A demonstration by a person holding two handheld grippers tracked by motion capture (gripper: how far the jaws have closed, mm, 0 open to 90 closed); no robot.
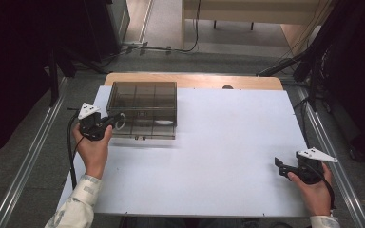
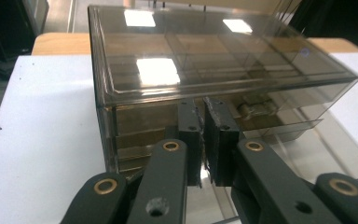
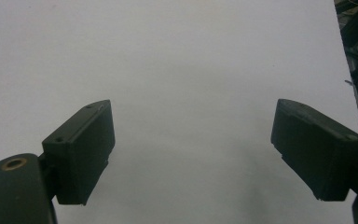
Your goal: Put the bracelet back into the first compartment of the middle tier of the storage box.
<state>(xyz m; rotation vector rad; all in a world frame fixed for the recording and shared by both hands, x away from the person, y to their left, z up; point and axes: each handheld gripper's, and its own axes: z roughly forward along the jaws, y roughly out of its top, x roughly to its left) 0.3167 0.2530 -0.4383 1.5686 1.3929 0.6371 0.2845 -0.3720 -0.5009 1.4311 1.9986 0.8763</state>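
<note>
Tabletop (image 1: 218,156) white on grey floor (image 1: 24,142); left tool (image 2: 204,140) pinched together, right tool (image 3: 191,154) wide.

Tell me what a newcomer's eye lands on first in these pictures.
First the smoky see-through compartment box, lid closed, at the far left of the white table. The left tool is shut right against the box's near side; whether it pinches part of it is unclear. The right tool hangs wide open over bare table at the near right.

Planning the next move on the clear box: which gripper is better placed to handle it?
Left. The left gripper is shut right at the box; the right gripper rests open, far across the table.
</note>
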